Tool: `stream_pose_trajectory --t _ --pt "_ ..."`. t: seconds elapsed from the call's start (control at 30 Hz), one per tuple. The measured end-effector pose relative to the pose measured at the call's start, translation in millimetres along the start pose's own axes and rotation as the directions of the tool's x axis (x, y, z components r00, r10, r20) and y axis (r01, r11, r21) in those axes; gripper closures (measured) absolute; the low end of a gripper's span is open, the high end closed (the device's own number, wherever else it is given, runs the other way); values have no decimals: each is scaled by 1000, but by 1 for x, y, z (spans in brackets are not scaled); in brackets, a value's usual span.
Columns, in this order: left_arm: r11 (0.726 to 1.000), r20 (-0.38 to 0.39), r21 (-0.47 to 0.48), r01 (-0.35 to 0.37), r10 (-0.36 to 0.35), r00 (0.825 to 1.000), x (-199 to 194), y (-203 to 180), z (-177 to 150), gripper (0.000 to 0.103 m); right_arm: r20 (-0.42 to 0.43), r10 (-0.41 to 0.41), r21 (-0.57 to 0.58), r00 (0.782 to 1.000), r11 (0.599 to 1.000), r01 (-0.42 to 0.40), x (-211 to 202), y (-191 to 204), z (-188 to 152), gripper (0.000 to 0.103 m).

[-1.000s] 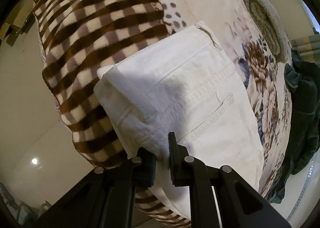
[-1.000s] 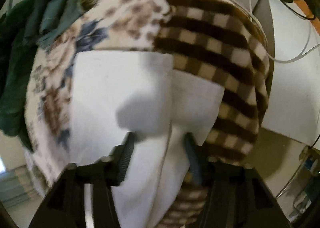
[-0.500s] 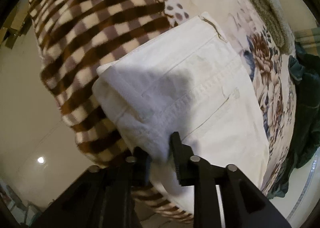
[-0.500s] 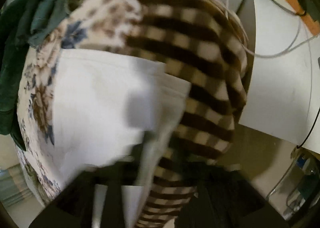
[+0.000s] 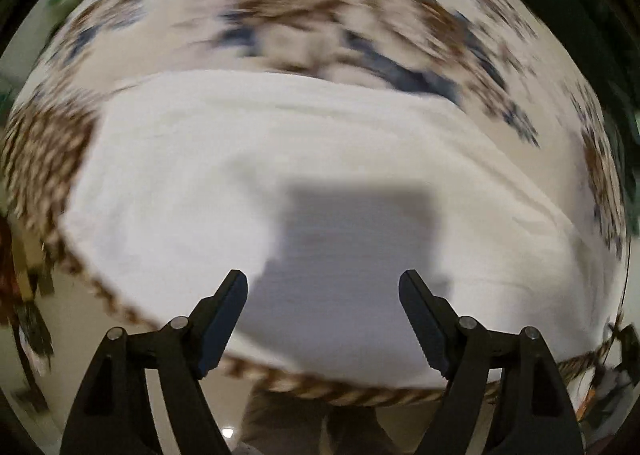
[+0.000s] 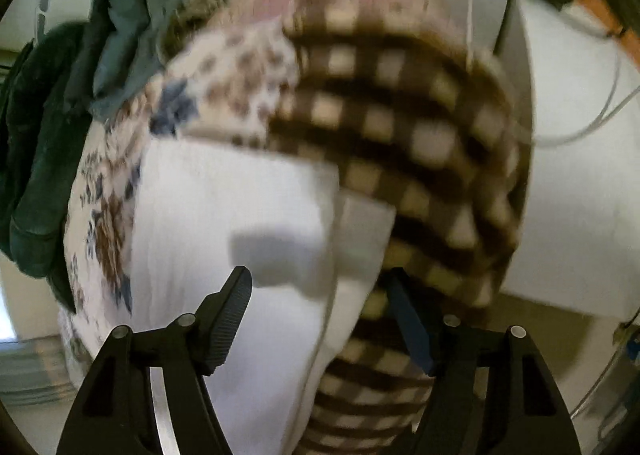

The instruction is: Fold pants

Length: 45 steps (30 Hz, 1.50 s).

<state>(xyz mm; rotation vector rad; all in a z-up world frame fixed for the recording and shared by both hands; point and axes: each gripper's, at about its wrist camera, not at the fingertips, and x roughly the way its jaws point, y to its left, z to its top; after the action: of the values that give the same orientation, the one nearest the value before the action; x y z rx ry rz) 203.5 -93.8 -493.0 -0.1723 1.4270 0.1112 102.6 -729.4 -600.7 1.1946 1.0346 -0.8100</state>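
Note:
The white pants (image 5: 280,175) lie folded in a thick rectangle on a patterned blanket (image 5: 320,15). My left gripper (image 5: 323,287) is open, above the near edge of the pants, holding nothing. In the right wrist view the same pants (image 6: 224,223) show a folded step at their right side. My right gripper (image 6: 320,287) is open above that side, straddling the edge between pants and the brown checked blanket part (image 6: 420,127). Both views are motion-blurred.
A pile of dark green clothes (image 6: 44,135) lies at the blanket's far left in the right wrist view. A white surface (image 6: 580,175) with cables stands to the right. Pale floor (image 5: 120,335) shows below the blanket's edge.
My left gripper was shut on the pants' corner and has let go and opened, swinging round to face the pants squarely. My right gripper stays open and has shifted slightly.

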Motion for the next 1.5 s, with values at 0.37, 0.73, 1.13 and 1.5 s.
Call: stream_pose_trajectory --t 0.37,0.73,1.13,1.5 --pt "985 -95 170 0 16 995 66 -79 8 25 59 -72 -31 996 997 74 -13 12 32 93" --pt "984 -152 162 70 -45 987 75 -76 22 9 -59 -25 52 998 998 28 -16 -32 33 54" --pt "991 -77 137 -3 13 997 94 -91 21 0 -34 515 166 857 848 -503 17 -53 15 46" --pt "997 -81 78 12 -6 997 86 -107 31 0 -52 466 34 883 885 -465 38 -4 8 95"
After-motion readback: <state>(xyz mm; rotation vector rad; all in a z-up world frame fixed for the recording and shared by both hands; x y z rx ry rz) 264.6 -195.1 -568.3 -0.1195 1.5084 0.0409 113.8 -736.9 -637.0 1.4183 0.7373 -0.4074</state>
